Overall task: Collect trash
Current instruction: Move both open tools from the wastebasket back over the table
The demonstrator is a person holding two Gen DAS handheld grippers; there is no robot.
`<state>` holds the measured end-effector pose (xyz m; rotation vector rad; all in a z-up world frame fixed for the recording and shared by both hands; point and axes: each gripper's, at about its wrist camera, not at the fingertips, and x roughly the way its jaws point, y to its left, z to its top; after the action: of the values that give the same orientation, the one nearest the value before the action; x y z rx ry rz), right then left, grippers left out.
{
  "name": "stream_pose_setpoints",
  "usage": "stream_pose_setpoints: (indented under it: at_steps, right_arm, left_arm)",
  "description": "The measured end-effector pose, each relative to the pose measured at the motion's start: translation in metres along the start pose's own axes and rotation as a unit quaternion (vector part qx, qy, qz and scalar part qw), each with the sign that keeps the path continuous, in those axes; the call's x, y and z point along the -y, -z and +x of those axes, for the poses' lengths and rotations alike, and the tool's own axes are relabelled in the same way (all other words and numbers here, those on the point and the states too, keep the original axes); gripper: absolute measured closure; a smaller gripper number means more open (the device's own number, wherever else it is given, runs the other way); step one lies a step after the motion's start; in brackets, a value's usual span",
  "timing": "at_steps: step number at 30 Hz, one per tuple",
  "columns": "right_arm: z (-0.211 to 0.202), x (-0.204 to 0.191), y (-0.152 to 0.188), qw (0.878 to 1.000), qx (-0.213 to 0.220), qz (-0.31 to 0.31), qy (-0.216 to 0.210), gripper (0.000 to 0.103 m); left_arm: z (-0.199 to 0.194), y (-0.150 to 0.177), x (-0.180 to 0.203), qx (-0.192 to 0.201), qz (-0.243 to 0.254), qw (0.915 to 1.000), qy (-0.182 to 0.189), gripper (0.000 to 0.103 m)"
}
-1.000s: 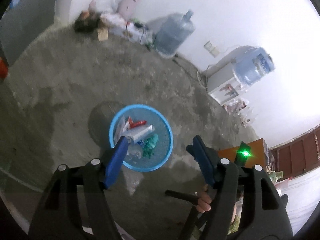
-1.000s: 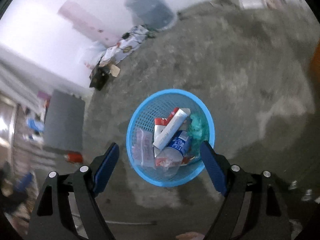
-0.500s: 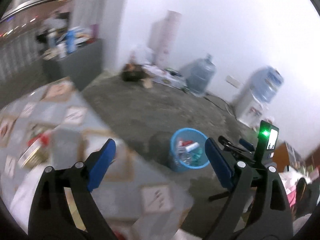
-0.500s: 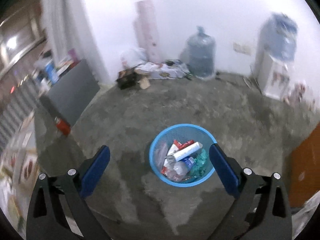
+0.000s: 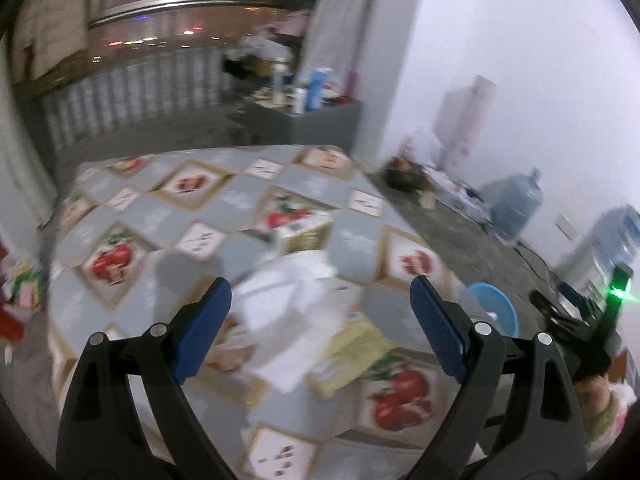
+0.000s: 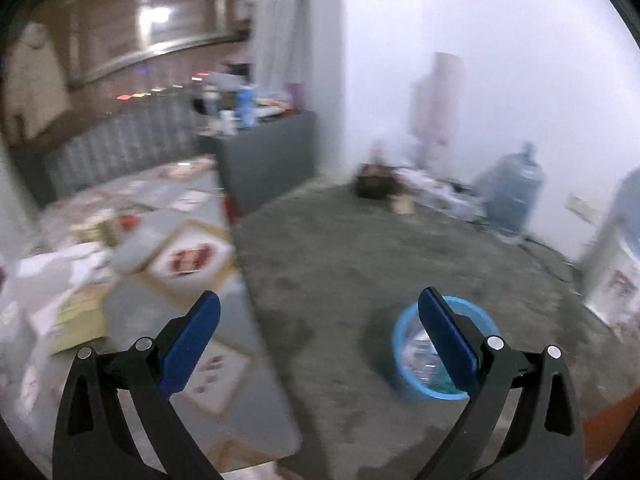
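Jaws wide, both grippers [image 5: 320,320] [image 6: 320,332] angled downward.

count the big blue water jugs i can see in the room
2. One water jug stands on the floor against the white wall; the other sits atop the white dispenser further right. Blur could hide more.
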<state>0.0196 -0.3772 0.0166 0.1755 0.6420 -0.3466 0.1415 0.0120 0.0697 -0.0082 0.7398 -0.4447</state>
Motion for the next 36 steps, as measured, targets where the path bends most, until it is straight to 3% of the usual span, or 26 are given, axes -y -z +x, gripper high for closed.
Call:
stream_pose_setpoints:
  at_steps: [6,12,20,25,36]
  right_arm:
    - [-0.022,-0.02,0.01,0.997,0.044,-0.025,-0.05,0.007]
    - [-0.016,-0.034,0.012,0.991,0.016,-0.013,-0.129,0.007]
    - [-0.008,-0.065,0.018,0.98,-0.015,-0.038,-0.194,0.007]
    - [0.0,-0.079,0.023,0.971,-0.028,-0.05,-0.231,0.007]
    - [0.026,-0.114,0.024,0.947,-0.078,-0.09,-0.297,0.024]
  left_arm:
    - [-0.022,0.015,-0.042,0.021,-0.029,0.9989,-0.03,0.016]
    - [-0.023,0.033,-0.066,0.026,-0.045,0.9983,-0.025,0.016]
    - [-0.017,0.049,-0.081,0.029,-0.035,0.999,0.0,0.016]
    - [-0.005,0.051,-0.08,0.018,-0.003,0.9992,0.034,0.016]
    - [0.027,0.042,-0.079,-0.006,0.046,0.9953,0.085,0.016]
